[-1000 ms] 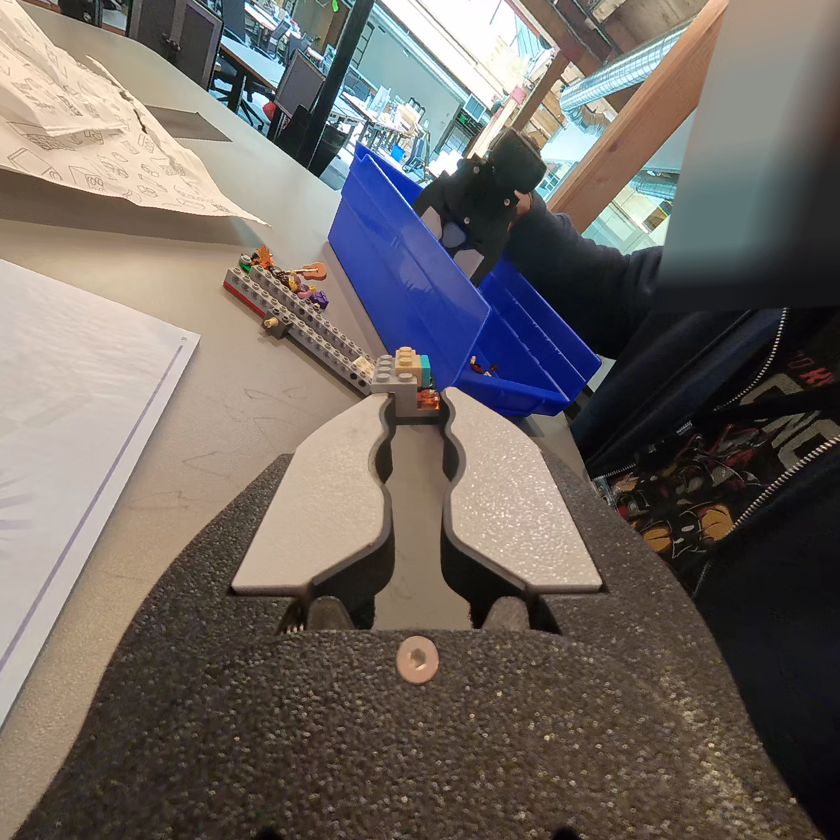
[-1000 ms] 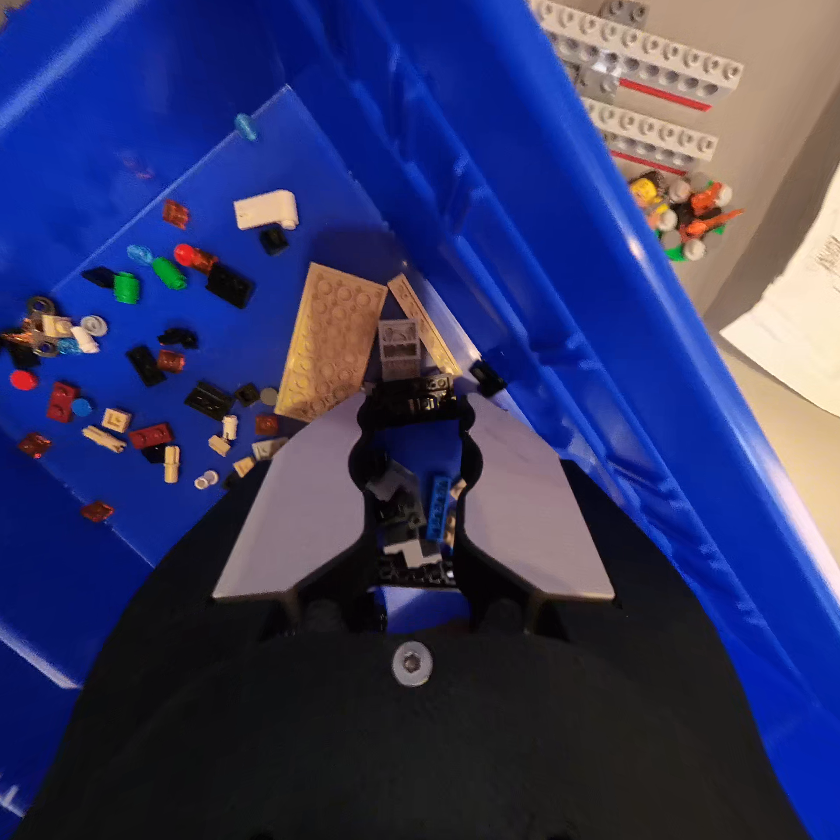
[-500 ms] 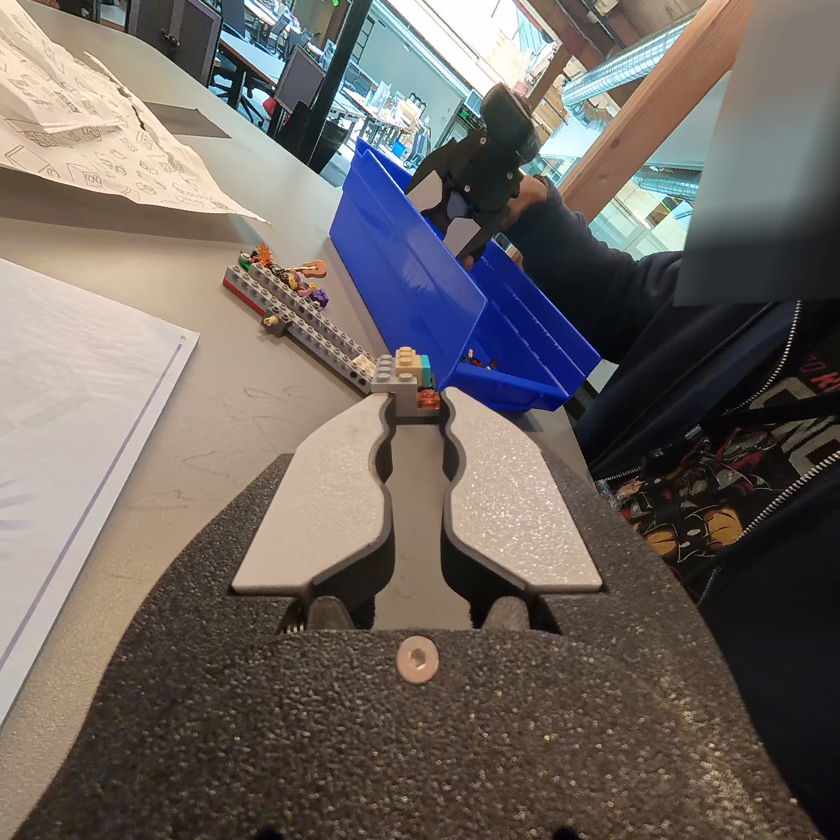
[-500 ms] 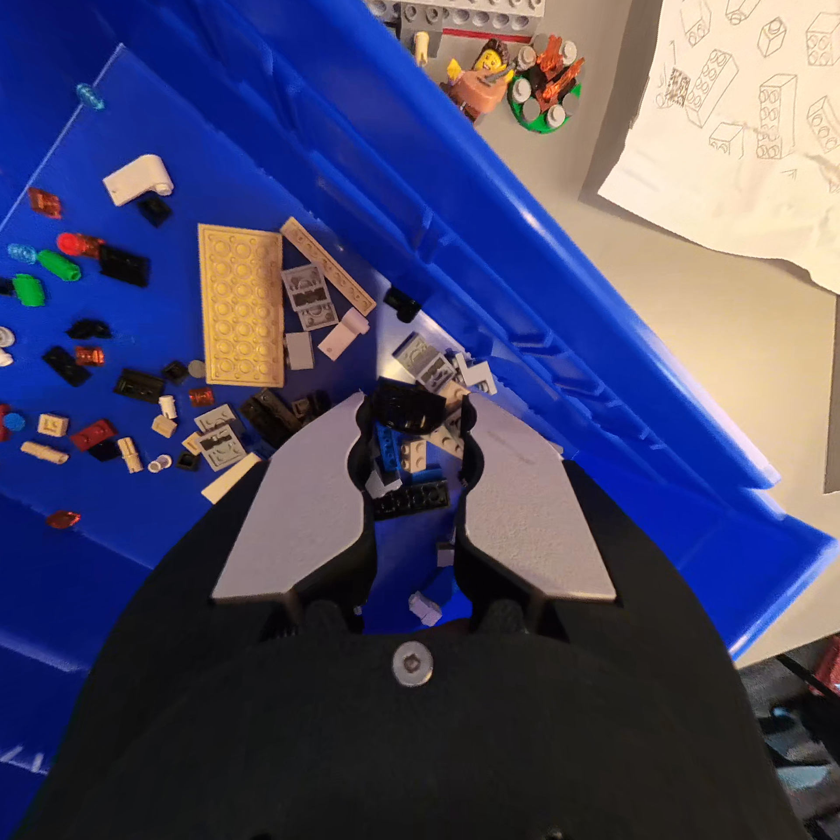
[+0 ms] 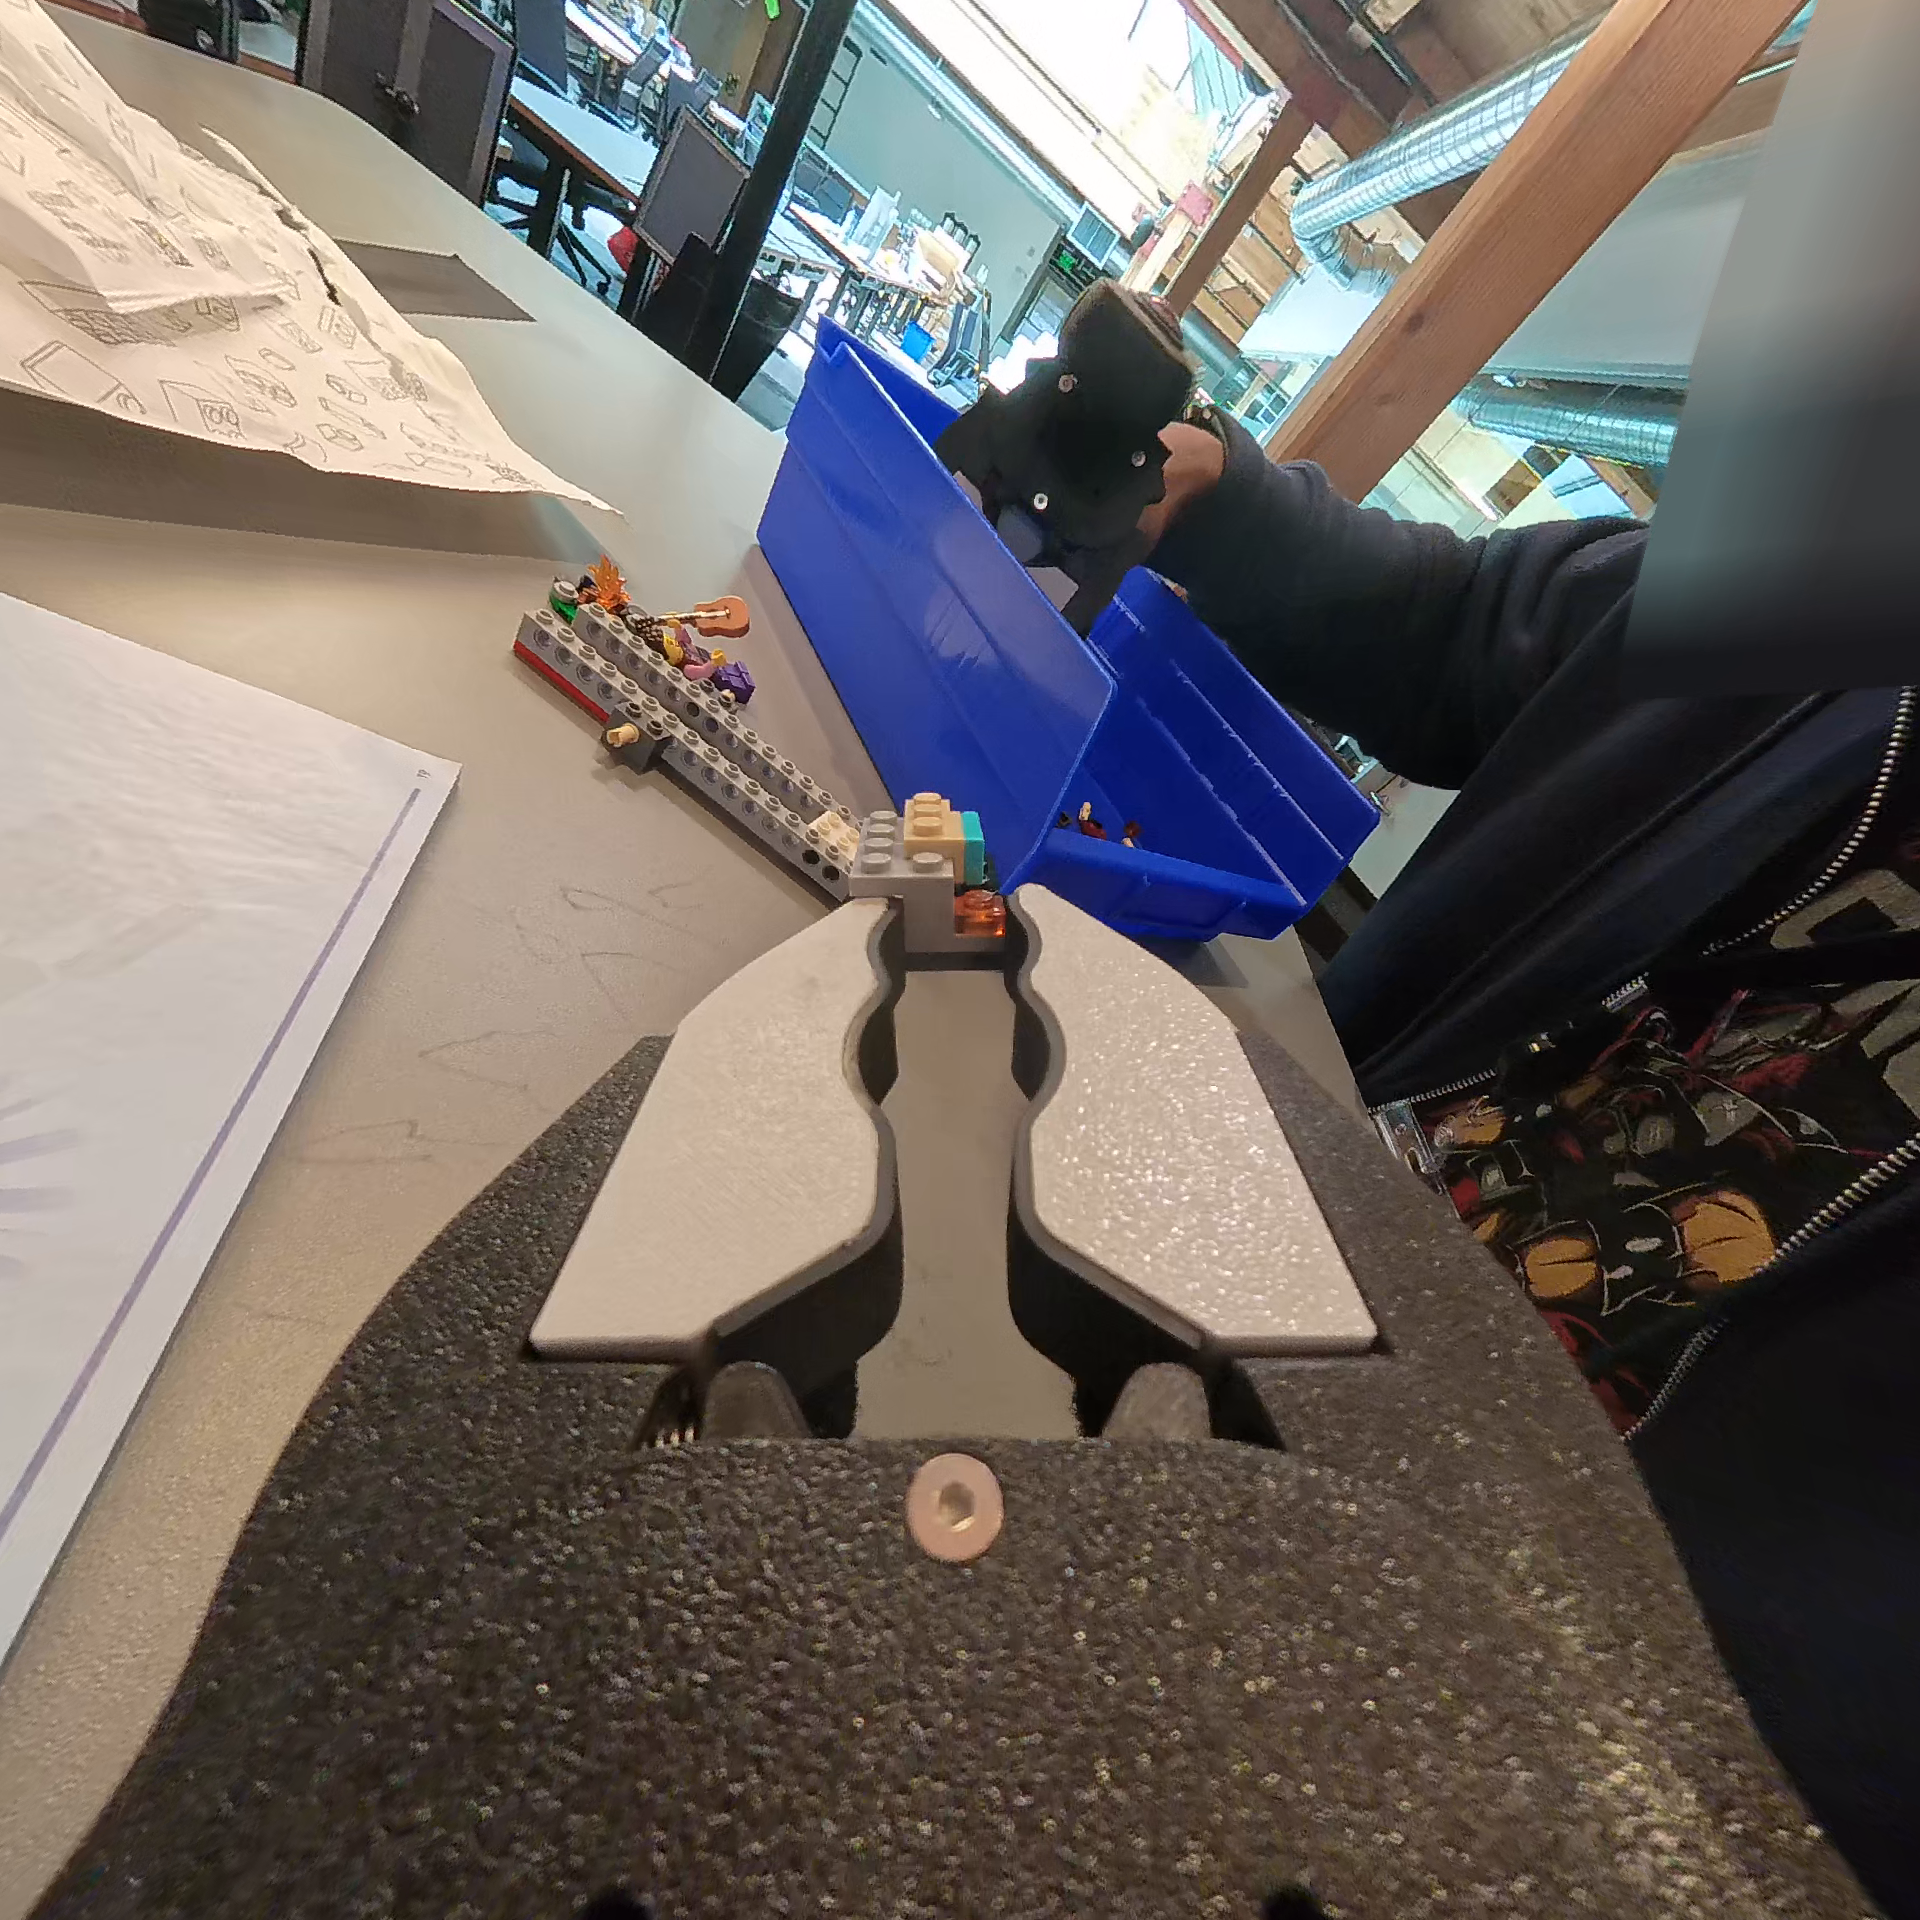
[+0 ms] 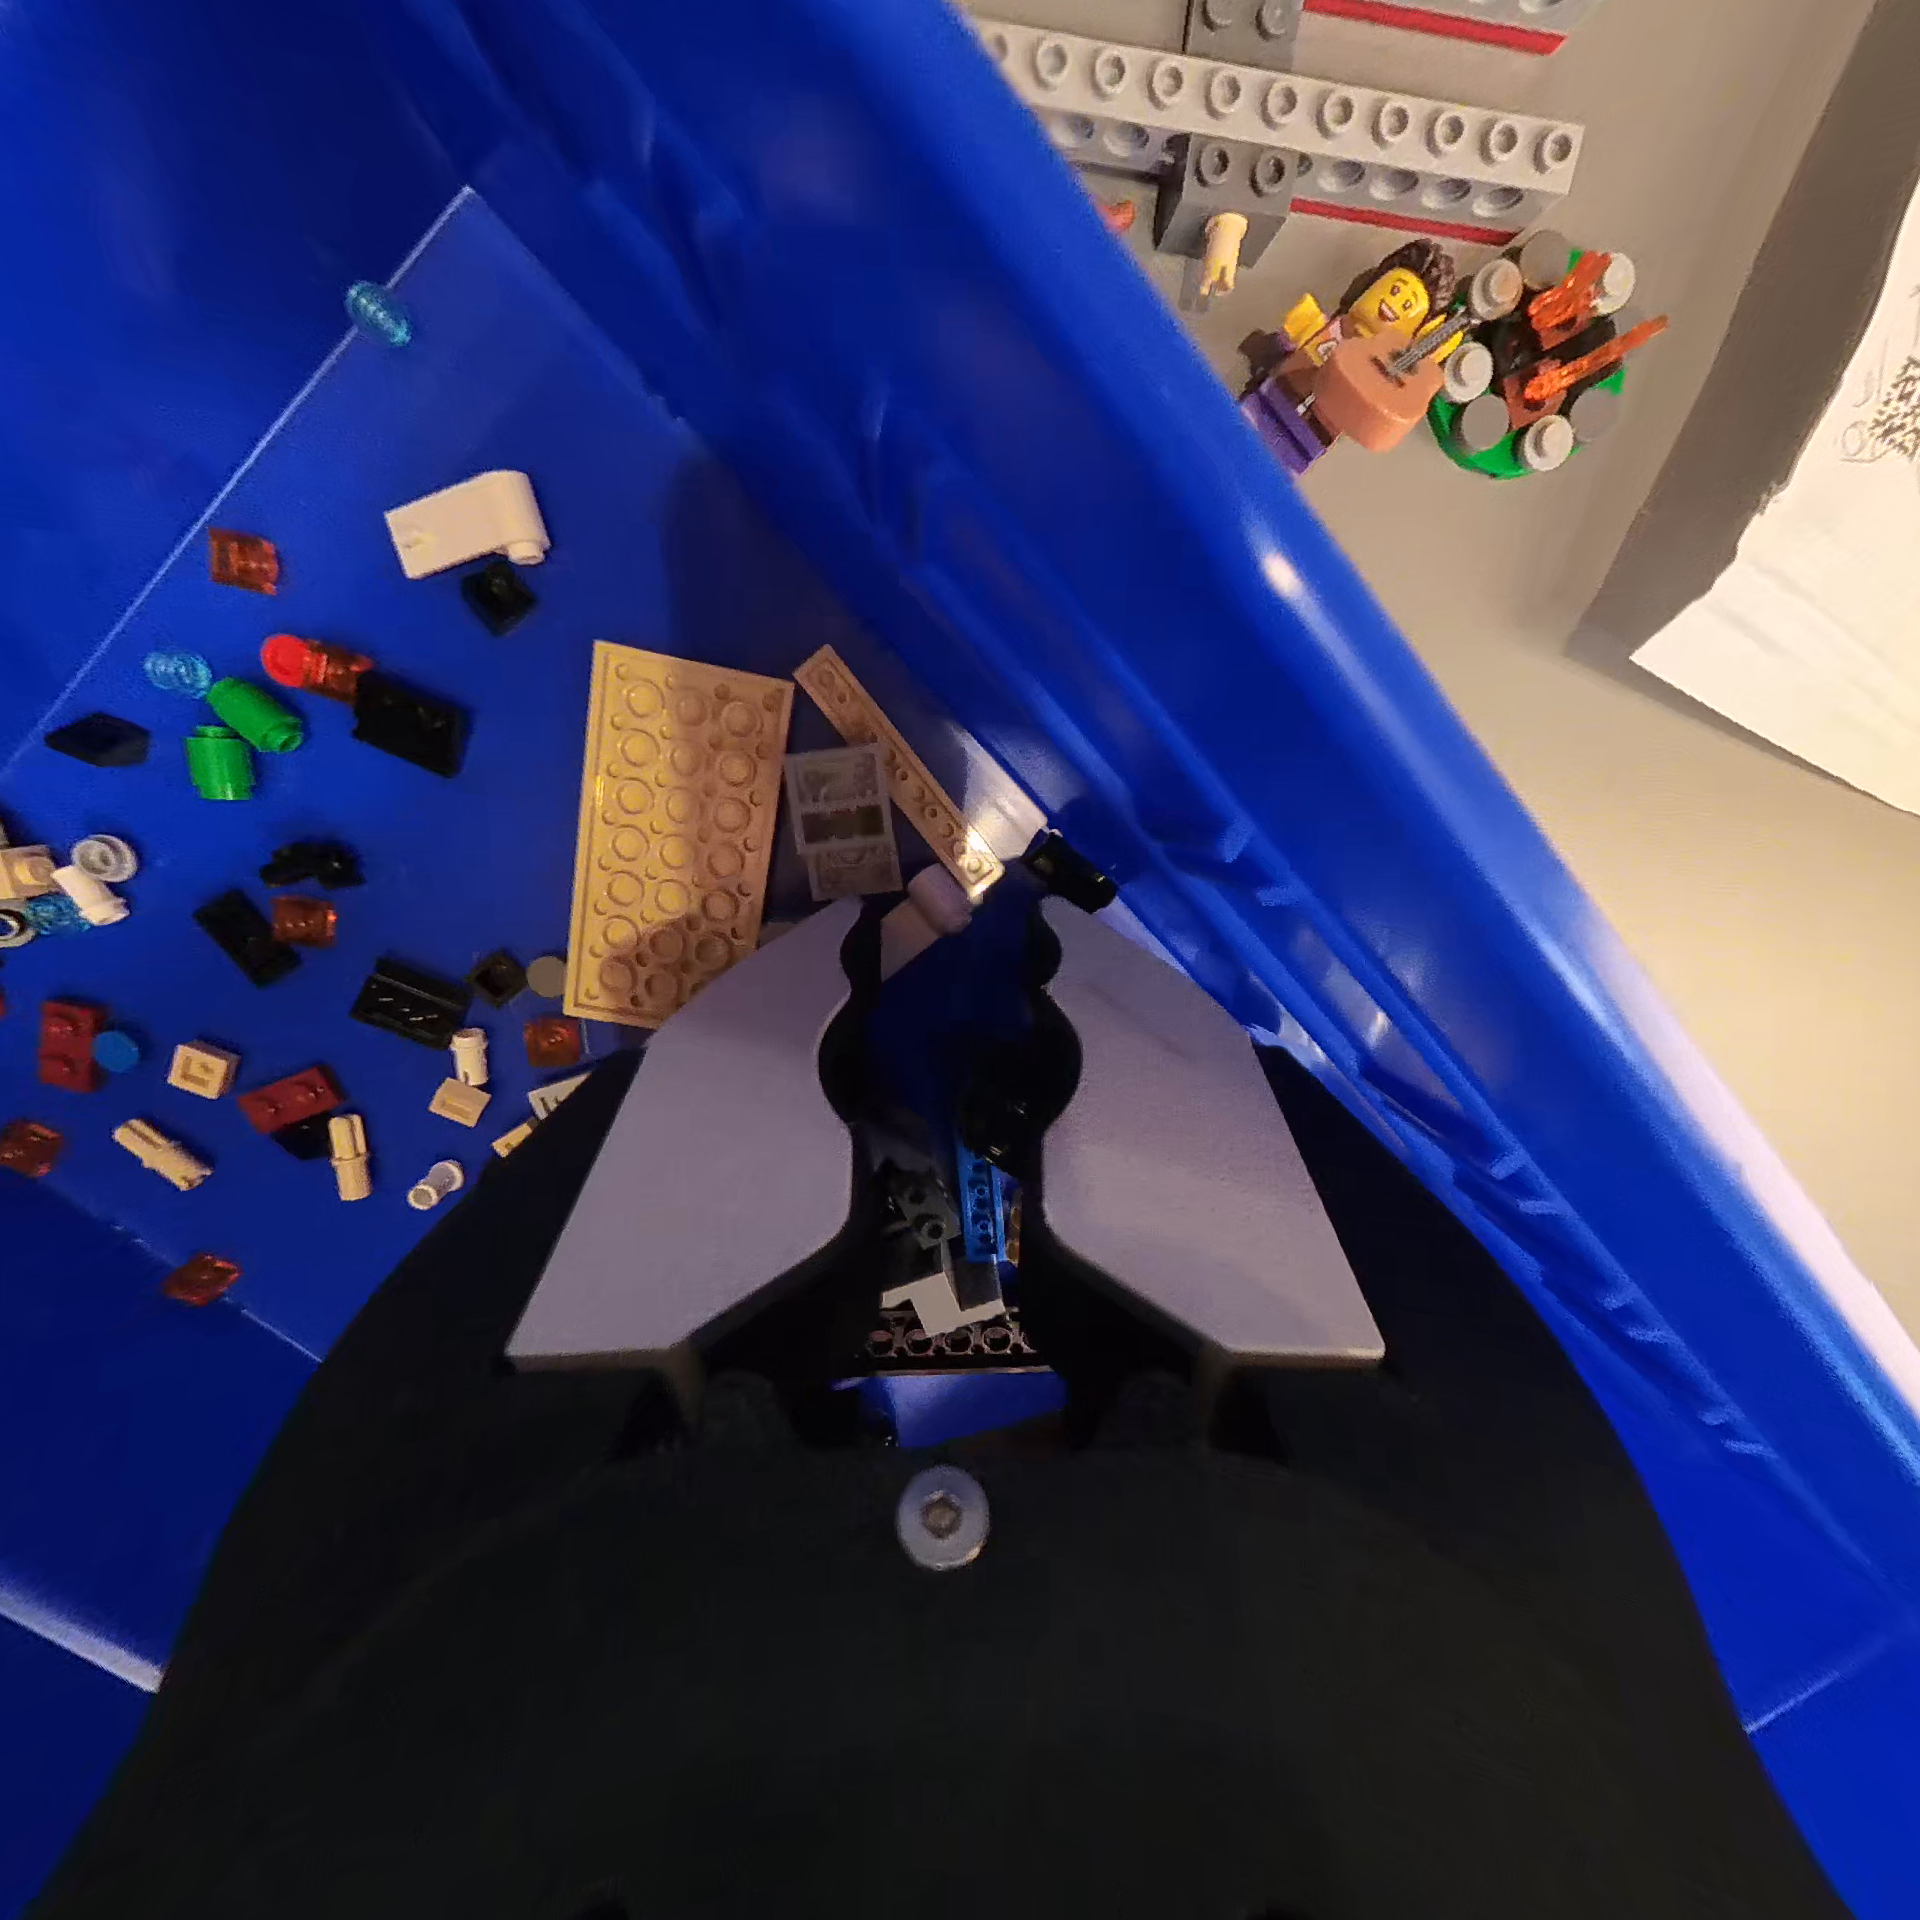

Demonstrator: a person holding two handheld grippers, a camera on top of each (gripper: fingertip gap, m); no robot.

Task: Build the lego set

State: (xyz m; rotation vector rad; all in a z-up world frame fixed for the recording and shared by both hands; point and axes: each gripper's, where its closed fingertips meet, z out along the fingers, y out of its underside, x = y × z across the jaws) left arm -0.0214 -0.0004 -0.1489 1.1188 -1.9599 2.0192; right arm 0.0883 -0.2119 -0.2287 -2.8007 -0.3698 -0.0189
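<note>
The left gripper (image 5: 951, 914) has its fingers (image 5: 831, 966) clamped on a small grey brick assembly (image 5: 914, 868) with tan, teal and clear orange bits on top, just above the grey counter (image 5: 468, 935). The right gripper (image 6: 951, 925) hangs fingers-apart inside the blue plastic bin (image 6: 1143, 675), right by a thin tan plate strip (image 6: 899, 774) and a pale little piece (image 6: 930, 904).

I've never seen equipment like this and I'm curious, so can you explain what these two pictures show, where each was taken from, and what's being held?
A person holds two handheld grippers, each carrying a camera looking along its fingers. The left gripper, low over the grey table, clamps a small brick assembly of grey, tan, teal and orange pieces. The right gripper reaches into a blue bin of loose bricks, near a tan plate; whether it grips anything is unclear. Beside the bin lie a long grey studded beam, a minifigure and printed paper sheets.
</note>
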